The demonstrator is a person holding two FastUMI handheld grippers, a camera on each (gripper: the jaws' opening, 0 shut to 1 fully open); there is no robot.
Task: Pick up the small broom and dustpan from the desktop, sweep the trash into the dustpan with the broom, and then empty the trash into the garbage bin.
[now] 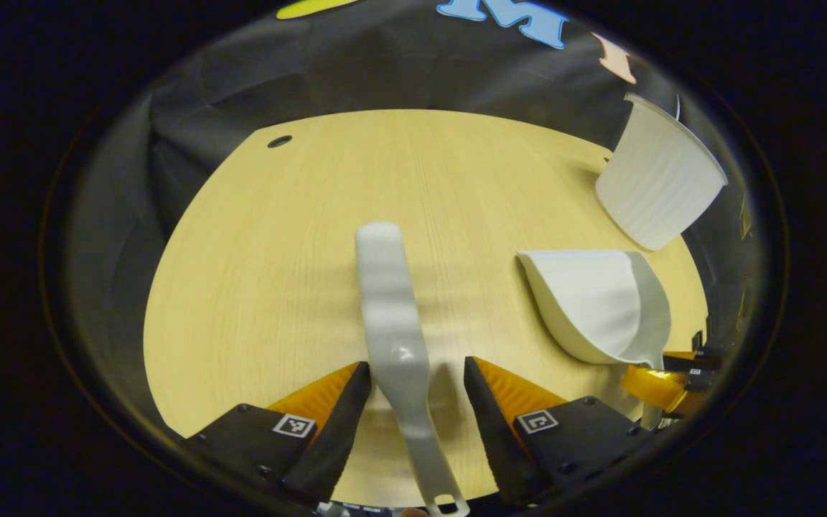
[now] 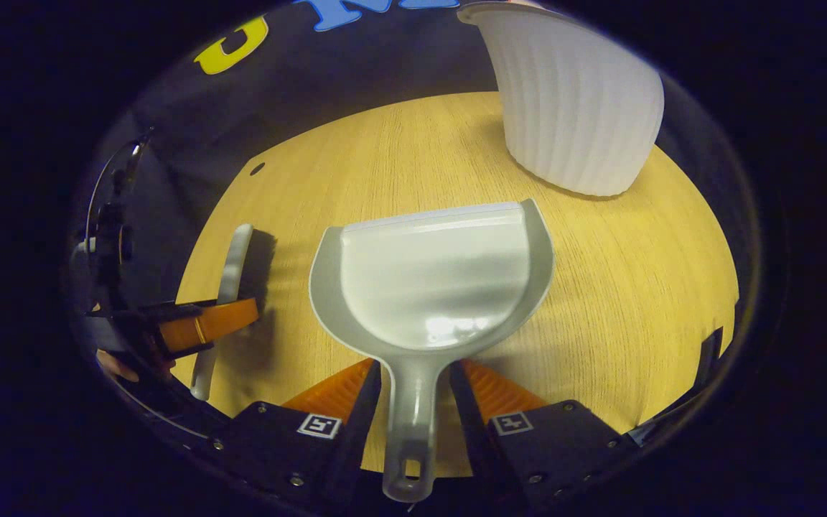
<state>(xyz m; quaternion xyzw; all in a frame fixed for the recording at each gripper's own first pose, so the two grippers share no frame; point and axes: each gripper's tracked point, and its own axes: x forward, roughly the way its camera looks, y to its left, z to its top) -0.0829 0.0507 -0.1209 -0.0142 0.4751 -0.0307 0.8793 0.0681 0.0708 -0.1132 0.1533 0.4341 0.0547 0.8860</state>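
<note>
A pale grey small broom [image 1: 392, 309] lies flat on the wooden desktop [image 1: 277, 251], its handle running back between the fingers of my left gripper [image 1: 417, 380]. That gripper is open, with a gap on each side of the handle. The grey dustpan [image 2: 435, 280] rests on the desktop [image 2: 636, 287], mouth facing away. My right gripper [image 2: 415, 373] is shut on the neck of its handle. In the left gripper view the dustpan [image 1: 600, 301] sits to the right with the right gripper [image 1: 672, 373] behind it. The right gripper view shows the broom [image 2: 234, 258] and the left gripper [image 2: 205, 323] at the left.
A white ribbed garbage bin [image 2: 578, 108] stands at the back of the desktop, just beyond the dustpan; it is also at the far right [image 1: 657, 179] in the left gripper view. A small round hole [image 1: 279, 141] marks the desktop's far left corner. Black cloth walls surround the desk.
</note>
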